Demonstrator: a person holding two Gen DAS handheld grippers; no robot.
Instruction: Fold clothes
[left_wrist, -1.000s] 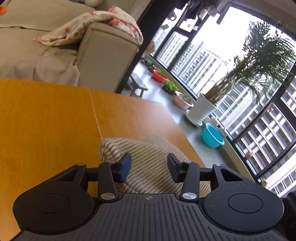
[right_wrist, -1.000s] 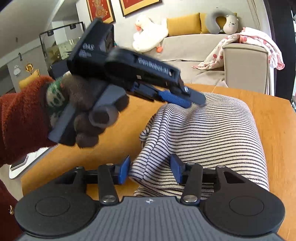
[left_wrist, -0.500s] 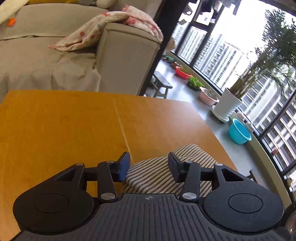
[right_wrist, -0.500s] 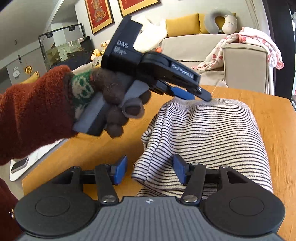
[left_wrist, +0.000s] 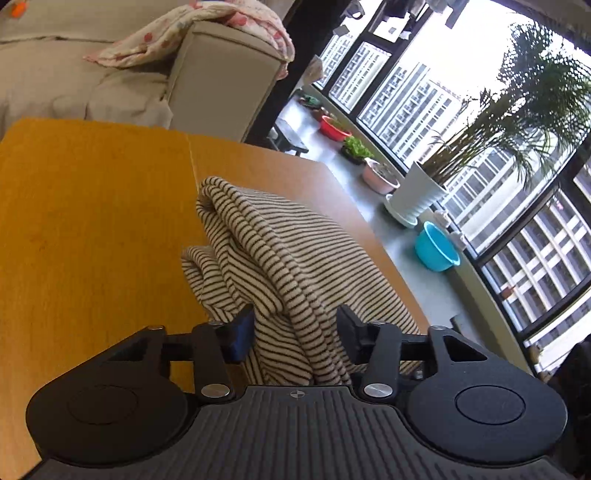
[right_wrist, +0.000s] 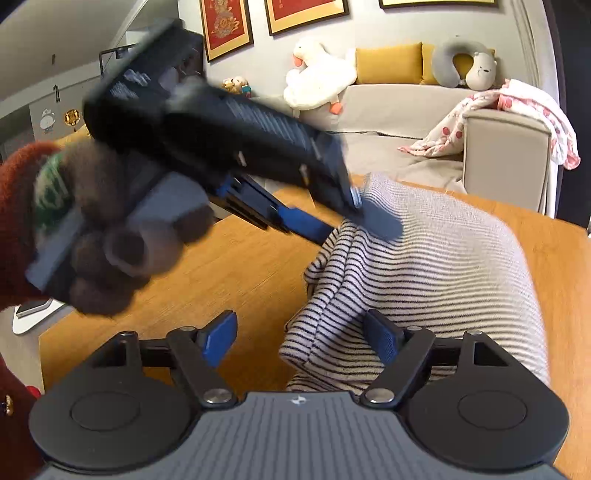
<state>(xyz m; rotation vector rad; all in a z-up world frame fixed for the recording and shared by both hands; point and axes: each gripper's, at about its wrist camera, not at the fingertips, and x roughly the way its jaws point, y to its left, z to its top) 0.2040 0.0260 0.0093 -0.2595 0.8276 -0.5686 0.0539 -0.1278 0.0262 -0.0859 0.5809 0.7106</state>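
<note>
Striped garment (left_wrist: 295, 258), cream with dark narrow bands, lies bunched and partly folded on the orange wooden table (left_wrist: 92, 221), along the table's window-side edge.

Left gripper (left_wrist: 295, 332): jaws spread wide, closed on nothing. A raised ridge of the striped cloth runs up between the two fingers; the blue-padded finger (left_wrist: 242, 338) sits at the cloth's edge. Whether the pads touch fabric cannot be told. In the right wrist view this same tool (right_wrist: 354, 218) comes in from the upper left, blurred, held by a gloved hand (right_wrist: 122, 236) in a rust-red sleeve (right_wrist: 14, 206), its tips over the far upper corner of the garment.

Right gripper (right_wrist: 303, 341): jaws wide apart, nothing clamped. The garment's near folded corner (right_wrist: 314, 350) lies between the fingers, closer to the right finger (right_wrist: 384, 339); bare table shows by the left finger.

Edges: the garment's folded layers stack toward the table's middle, with a rounded fold at the far end (left_wrist: 214, 192). A seam (left_wrist: 194, 177) in the tabletop runs just beside that fold. The cloth's other side lies near the table edge, with floor below.

Open room: broad bare tabletop on the side away from the window. Past the table's far end, a beige sofa (right_wrist: 506, 147) with a pink-spotted blanket (right_wrist: 528, 107). Window side: potted palm (left_wrist: 417, 195), teal basin (left_wrist: 436, 251).
</note>
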